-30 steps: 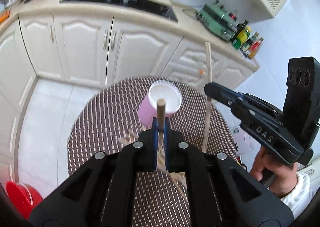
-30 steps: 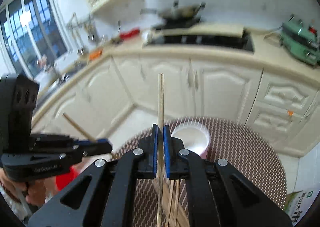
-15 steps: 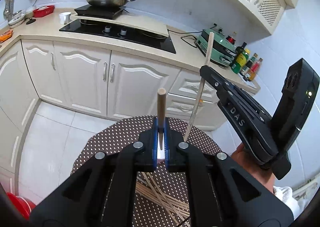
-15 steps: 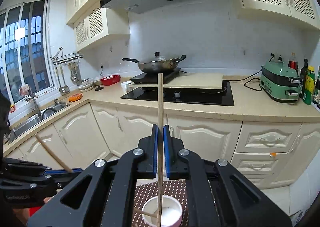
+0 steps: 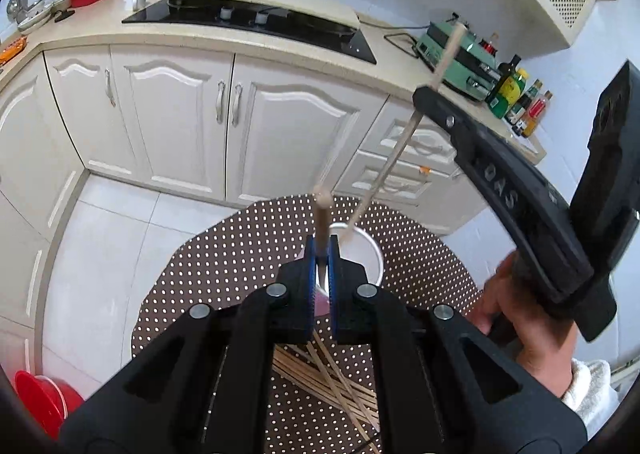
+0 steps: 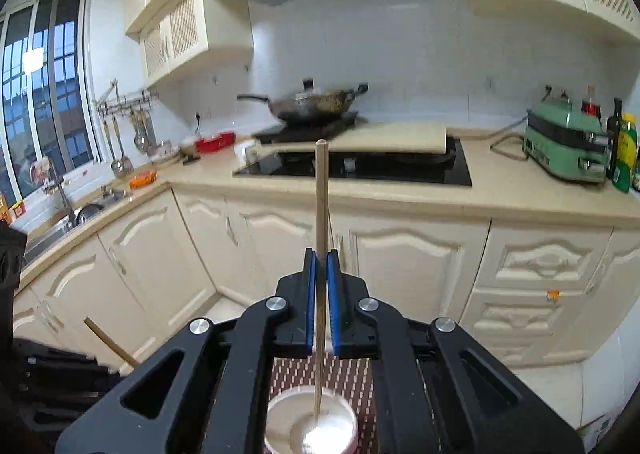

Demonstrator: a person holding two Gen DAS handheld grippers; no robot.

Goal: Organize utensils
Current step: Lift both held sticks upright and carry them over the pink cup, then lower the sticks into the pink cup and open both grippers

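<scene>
While both grippers clench one chopstick each, right gripper (image 6: 319, 296) holds its chopstick (image 6: 321, 214) tip inside pink cup (image 6: 311, 424); left gripper (image 5: 320, 286) at its 9 o'clock, loose chopsticks (image 5: 332, 378) on dotted table (image 5: 224, 266)

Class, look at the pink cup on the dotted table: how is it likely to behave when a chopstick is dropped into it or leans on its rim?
The pink cup looks thin-walled and empty, so probably light and easily nudged. It looks taller than wide, so the chopstick held by the right gripper might tip it when leaning on the rim. The dotted table cover may add some grip.
</scene>
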